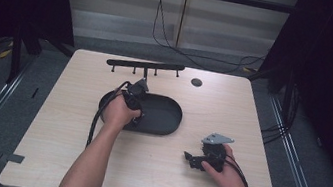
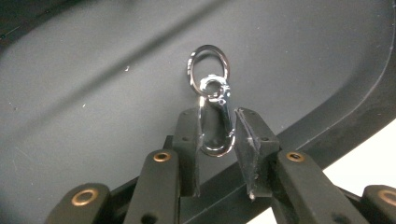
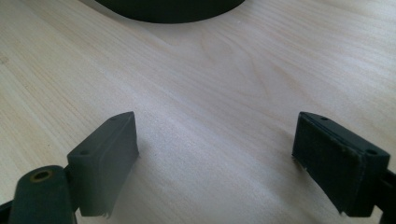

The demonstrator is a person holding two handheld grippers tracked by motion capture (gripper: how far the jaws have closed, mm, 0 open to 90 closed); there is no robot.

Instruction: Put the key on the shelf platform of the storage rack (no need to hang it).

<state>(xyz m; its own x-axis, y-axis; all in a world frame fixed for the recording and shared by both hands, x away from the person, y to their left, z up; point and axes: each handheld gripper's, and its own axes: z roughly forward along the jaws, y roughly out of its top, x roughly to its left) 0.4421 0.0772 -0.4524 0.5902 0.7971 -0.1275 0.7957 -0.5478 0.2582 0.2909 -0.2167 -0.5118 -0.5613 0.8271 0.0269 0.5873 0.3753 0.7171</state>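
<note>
Wood table carries black tray; grey floor surrounds.

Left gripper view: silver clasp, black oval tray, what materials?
Silver snap clasp with oval ring: looks like polished metal, mirror-bright glints. Black oval tray: matte, probably plastic, with soft dull sheen and moulded rim. The left gripper jaws close on the clasp.

Soft overhead light brightens the pale table, surroundings stay dark, and the close gripper views look slightly blurred.
</note>
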